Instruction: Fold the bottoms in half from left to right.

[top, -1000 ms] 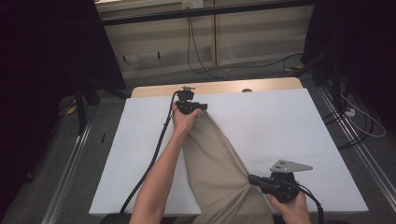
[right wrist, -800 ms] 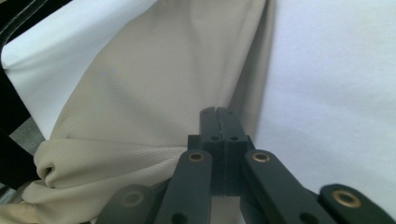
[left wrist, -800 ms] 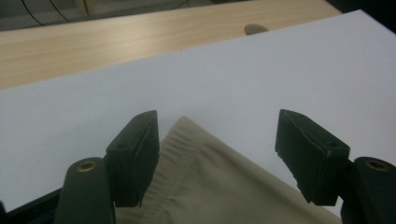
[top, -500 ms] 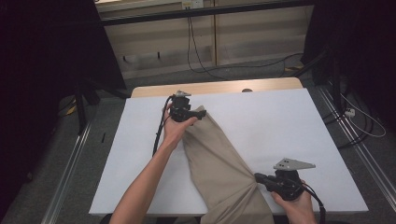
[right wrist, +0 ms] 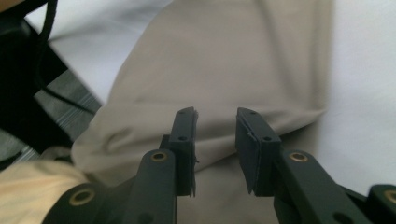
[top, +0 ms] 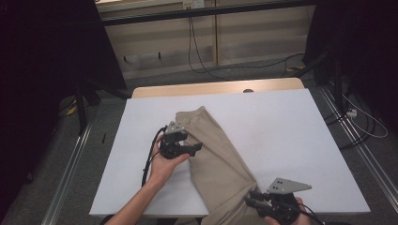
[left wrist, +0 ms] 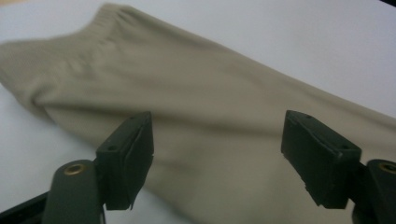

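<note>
Lab-like recording bay: white-topped table [top: 291, 140], floor rails [top: 70, 164], black curtains [top: 42, 56].

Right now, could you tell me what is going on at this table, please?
A person is working on a tan garment spread diagonally across a white table, with a handheld gripper in each hand. The left gripper hovers over the garment near its upper end, jaws wide open and holding nothing. The right gripper sits at the near edge of the table by the garment's lower end, jaws a little apart with cloth beneath them; no grip is visible. One end of the garment hangs off the near edge.
</note>
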`<state>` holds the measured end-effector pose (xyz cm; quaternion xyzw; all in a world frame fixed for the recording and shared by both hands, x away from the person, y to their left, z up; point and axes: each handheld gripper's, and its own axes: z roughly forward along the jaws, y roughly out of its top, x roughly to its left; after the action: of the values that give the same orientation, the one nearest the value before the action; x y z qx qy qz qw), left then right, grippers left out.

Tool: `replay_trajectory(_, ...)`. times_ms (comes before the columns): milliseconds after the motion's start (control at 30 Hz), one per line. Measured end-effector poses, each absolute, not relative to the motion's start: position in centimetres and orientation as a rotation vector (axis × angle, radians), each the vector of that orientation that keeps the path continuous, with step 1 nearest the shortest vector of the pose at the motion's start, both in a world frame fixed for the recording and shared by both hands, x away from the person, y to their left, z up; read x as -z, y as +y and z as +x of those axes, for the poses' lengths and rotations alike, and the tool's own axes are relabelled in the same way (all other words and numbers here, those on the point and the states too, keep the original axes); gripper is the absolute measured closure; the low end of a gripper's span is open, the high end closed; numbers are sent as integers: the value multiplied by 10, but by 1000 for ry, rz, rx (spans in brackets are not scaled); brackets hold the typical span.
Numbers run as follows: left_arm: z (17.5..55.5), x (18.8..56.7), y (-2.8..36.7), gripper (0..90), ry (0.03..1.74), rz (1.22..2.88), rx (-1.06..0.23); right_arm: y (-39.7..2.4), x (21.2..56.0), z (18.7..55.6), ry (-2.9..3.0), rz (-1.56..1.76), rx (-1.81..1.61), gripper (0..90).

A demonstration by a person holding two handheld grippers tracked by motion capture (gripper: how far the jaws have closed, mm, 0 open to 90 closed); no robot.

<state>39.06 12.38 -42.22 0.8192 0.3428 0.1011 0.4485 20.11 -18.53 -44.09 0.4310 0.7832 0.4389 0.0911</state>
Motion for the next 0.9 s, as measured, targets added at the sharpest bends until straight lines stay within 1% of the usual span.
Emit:
replay_trajectory(100,363,423,132,377,783,2057,-192,-175,446,195,2369,1249,-1274,678)
replay_trajectory(167,344,425,136,380,762,2073,-168,-168,451,195,2388,1237,-1228,649)
replay_trajectory(233,327,429,140,411,738,2078,-151,-162,455,196,2404,1226,-1192,623)
replay_trajectory(333,309,435,144,403,725,2081,-134,-158,456,196,2381,1185,-1130,759)
replay_trajectory(400,300,441,145,379,734,2070,-138,-163,456,197,2360,1238,-1142,894)
replay_trajectory(500,293,444,144,345,743,2106,-136,-172,455,195,2342,1272,-1157,900)
replay_trajectory(600,287,443,139,352,717,2118,-132,-181,451,190,2328,1290,-1174,900)
replay_trajectory(700,280,443,129,377,668,2137,-104,-194,450,184,2300,1336,-1159,900)
replay_trajectory(900,262,444,108,504,533,2194,-58,-208,451,172,2256,1378,-1006,900)
